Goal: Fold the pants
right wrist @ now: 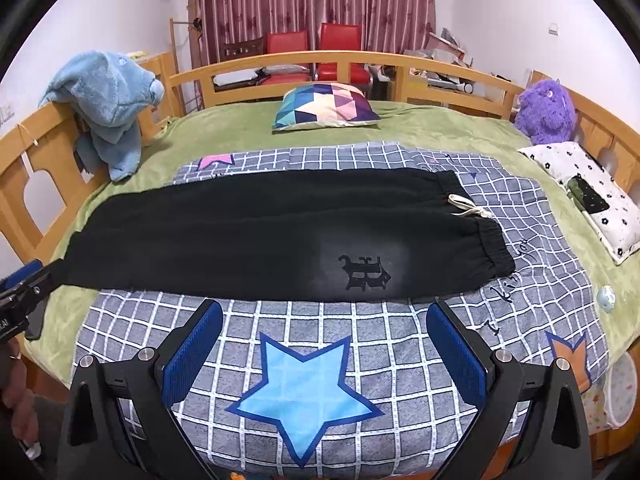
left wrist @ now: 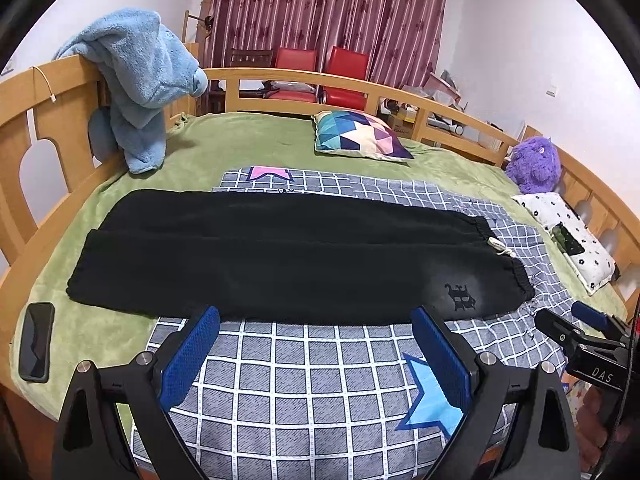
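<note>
Black pants (left wrist: 280, 256) lie flat across the bed at twelve o'clock, just beyond both tools; left tool (left wrist: 316, 344) and right tool (right wrist: 324, 340) gape apart, empty.

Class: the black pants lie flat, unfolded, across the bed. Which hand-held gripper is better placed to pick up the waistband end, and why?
Probably the right hand-held gripper: it hovers open beside the pants near the waistband and printed logo. The left hand-held gripper, also open, sits further toward the cuffs.

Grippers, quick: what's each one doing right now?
Left gripper: open, holding nothing, short of the black pants.
Right gripper: open, holding nothing.
</note>
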{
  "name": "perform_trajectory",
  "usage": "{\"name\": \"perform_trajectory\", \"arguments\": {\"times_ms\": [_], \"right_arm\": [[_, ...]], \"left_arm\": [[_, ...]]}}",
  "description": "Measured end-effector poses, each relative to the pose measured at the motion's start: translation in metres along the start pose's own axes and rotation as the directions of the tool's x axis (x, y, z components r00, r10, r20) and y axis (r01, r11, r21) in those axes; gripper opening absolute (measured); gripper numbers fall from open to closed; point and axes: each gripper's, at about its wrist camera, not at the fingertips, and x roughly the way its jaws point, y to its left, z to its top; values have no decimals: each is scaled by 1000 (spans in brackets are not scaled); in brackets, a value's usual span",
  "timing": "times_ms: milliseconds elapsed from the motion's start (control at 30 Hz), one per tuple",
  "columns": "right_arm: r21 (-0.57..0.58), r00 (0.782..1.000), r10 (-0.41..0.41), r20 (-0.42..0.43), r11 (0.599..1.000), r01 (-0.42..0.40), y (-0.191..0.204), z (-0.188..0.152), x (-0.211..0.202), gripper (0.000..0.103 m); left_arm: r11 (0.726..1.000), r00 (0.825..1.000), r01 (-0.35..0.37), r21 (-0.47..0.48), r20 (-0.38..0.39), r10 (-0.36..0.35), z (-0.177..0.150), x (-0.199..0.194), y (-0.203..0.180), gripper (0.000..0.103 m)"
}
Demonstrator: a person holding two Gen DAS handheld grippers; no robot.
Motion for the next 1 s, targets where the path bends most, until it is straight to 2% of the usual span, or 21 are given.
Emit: {"name": "perform_trajectory", "arguments": {"times_ms": [200, 433, 533, 600, 667, 733, 767, 833, 867, 933, 1000], "right_arm": [[62, 998, 53, 19, 997, -54, -7, 7, 4, 100], [-12, 993, 49, 110, 999, -48, -7, 28, -8, 100], [-27, 988, 29, 153, 999, -25, -21, 42, -11, 100], [-18, 986, 33, 164, 999, -30, -36, 48, -6, 100], [6, 989, 45, 138, 999, -46, -55, 51, 9, 98], [42, 993, 59, 106, 997, -64, -74, 48, 25, 92], [80, 994, 76, 76, 993, -82, -88, 44, 39, 87], [138, 994, 104, 18, 985, -106, -106, 35, 63, 80], [170, 993, 119, -20, 979, -113, -117, 28, 77, 76], [223, 989, 126, -78, 969, -106, -136, 10, 103, 72], [245, 990, 114, -83, 965, -91, -146, -4, 115, 70]], "left_arm": [[998, 998, 12, -63, 62, -9, 9, 1, 14, 87], [993, 1000, 4, -121, -2, -5, 39, 27, 54, 84], [987, 998, -23, -160, -57, 14, 43, 43, 76, 84], [987, 995, -49, -154, -90, 35, 38, 57, 90, 84], [984, 993, -86, -153, -95, 72, 33, 69, 103, 82], [981, 994, -59, -184, -102, 41, 25, 83, 122, 82], [977, 990, -55, -204, -136, 27, 18, 92, 129, 82], [968, 987, -55, -245, -158, 16, 4, 109, 145, 73], [963, 984, -63, -262, -175, 17, -4, 119, 153, 65], [957, 976, -86, -276, -216, 25, -17, 131, 160, 64], [952, 968, -86, -295, -250, 10, -28, 143, 164, 64]]}}
